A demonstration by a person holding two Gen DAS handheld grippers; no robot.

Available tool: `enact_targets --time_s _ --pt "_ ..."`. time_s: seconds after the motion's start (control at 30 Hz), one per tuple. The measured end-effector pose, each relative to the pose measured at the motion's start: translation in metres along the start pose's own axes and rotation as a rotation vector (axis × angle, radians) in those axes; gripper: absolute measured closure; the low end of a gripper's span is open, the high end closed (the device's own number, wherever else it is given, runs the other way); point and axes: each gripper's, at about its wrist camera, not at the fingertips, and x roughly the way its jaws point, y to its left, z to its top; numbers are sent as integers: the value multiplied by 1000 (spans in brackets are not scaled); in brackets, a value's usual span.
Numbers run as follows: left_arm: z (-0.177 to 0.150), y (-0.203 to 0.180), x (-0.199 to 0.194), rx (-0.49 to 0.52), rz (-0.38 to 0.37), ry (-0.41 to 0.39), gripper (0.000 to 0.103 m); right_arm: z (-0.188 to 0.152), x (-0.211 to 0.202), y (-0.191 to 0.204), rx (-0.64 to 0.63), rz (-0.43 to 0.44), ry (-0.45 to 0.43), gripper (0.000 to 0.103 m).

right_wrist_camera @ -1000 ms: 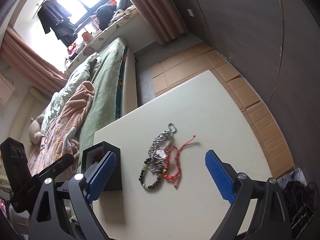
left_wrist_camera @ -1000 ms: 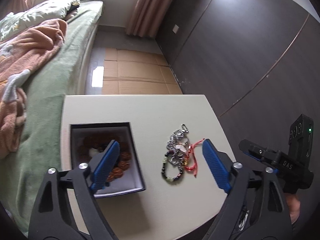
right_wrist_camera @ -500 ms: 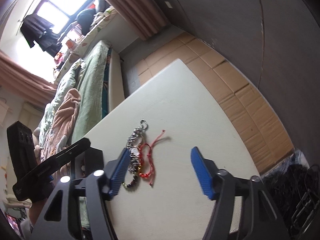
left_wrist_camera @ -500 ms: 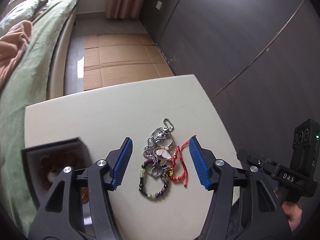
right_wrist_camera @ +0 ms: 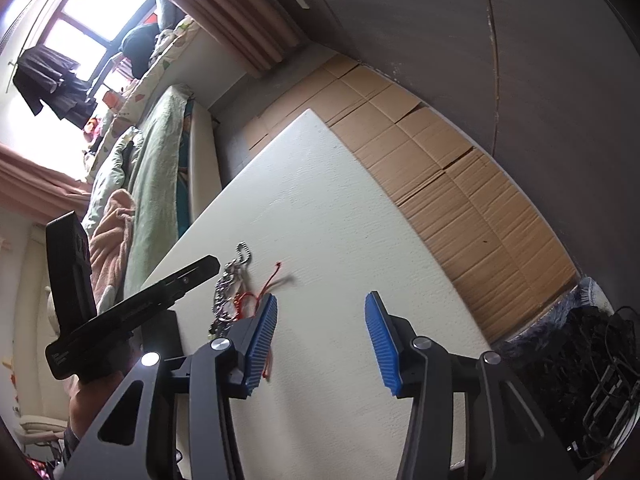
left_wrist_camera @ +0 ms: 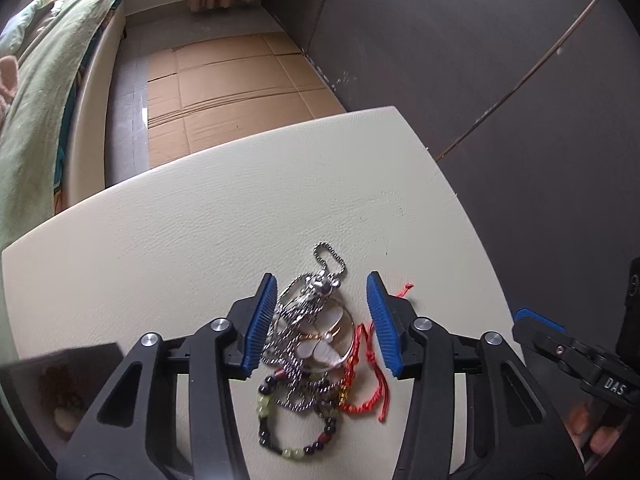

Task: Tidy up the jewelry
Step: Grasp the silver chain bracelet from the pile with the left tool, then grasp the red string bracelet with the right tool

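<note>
A tangle of jewelry lies on the cream table [left_wrist_camera: 240, 208]: a silver chain with a flower pendant [left_wrist_camera: 320, 340], a dark and green bead bracelet [left_wrist_camera: 296, 436] and a red cord bracelet [left_wrist_camera: 360, 384]. My left gripper [left_wrist_camera: 322, 292] points down over the pile with the chain and pendant between its blue pads. Its jaws are closing, and the pads do not press on anything. My right gripper [right_wrist_camera: 320, 312] hovers just right of the pile [right_wrist_camera: 230, 296]. Its jaws are closing too, over bare table [right_wrist_camera: 320, 200]. The red cord [right_wrist_camera: 269, 282] lies by its left finger.
A black box [left_wrist_camera: 60, 388] holding brown beads stands at the table's left. A bed with green covers [left_wrist_camera: 36, 92] runs along the left. Flattened cardboard [left_wrist_camera: 240, 76] covers the floor beyond, beside a dark wall. Dark clutter [right_wrist_camera: 580, 360] lies past the table's right edge.
Both grippers dropped toward the table while their jaws narrowed. The left one swung right, from over the box to over the jewelry pile. The right one rolled and the pile slid to its left.
</note>
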Motion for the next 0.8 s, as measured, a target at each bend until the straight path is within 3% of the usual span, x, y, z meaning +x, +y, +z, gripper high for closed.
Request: enact_targets --time_s 0.2,0.23,0.3,0.47,0.67,0.8 --pt "2 -10 21 27 41 39 64 6 9 -4 17 -70 4 59" --pt "3 -12 22 36 59 28 67 5 10 -5 21 -74 7 59" --pt "5 -13 23 49 89 21 85 5 14 -5 26 -81 15 59" --pt "5 -12 9 59 90 2 85 6 26 5 18 -64 35 59" --pt "-2 1 -37 13 41 -52 86 -5 43 34 -30 -14 71 59" --pt "-9 8 -61 -7 5 -76 86 -14 55 52 -54 21 107 68"
